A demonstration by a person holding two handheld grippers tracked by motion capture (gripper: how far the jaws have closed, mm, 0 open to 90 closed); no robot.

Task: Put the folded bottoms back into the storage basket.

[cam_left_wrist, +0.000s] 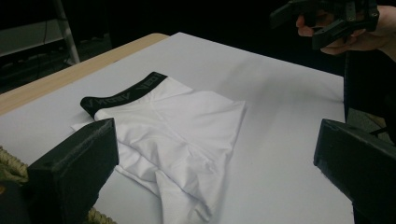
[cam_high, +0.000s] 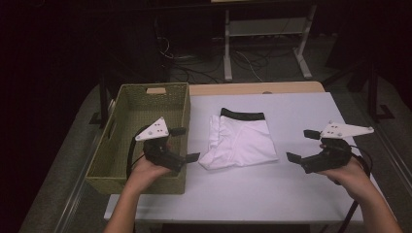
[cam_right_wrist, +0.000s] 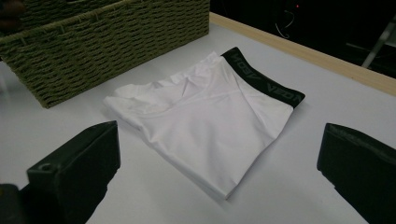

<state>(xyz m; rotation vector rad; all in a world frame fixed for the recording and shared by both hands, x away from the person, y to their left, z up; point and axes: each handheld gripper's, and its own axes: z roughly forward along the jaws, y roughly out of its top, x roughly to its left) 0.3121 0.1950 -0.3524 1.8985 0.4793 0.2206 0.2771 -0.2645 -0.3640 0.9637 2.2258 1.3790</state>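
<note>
White folded underwear with a black waistband (cam_high: 240,140) (cam_left_wrist: 177,140) (cam_right_wrist: 210,116) lies flat in the middle of the white table (cam_high: 291,194). My left gripper (cam_high: 185,144) (cam_left_wrist: 215,172) is open, held above the basket's right wall just left of the garment, with nothing between its jaws. My right gripper (cam_high: 302,145) (cam_right_wrist: 219,177) is also open and empty, to the right of the garment with a gap of bare table between. Across the table in the left gripper view, the right gripper (cam_left_wrist: 322,23) hangs in a hand.
A green woven basket (cam_high: 121,170) (cam_right_wrist: 93,42) stands at the table's left side, beside the garment. A wooden strip (cam_high: 257,88) runs along the table's far edge. Beyond it are a white metal frame (cam_high: 265,29) and cables on a dark floor.
</note>
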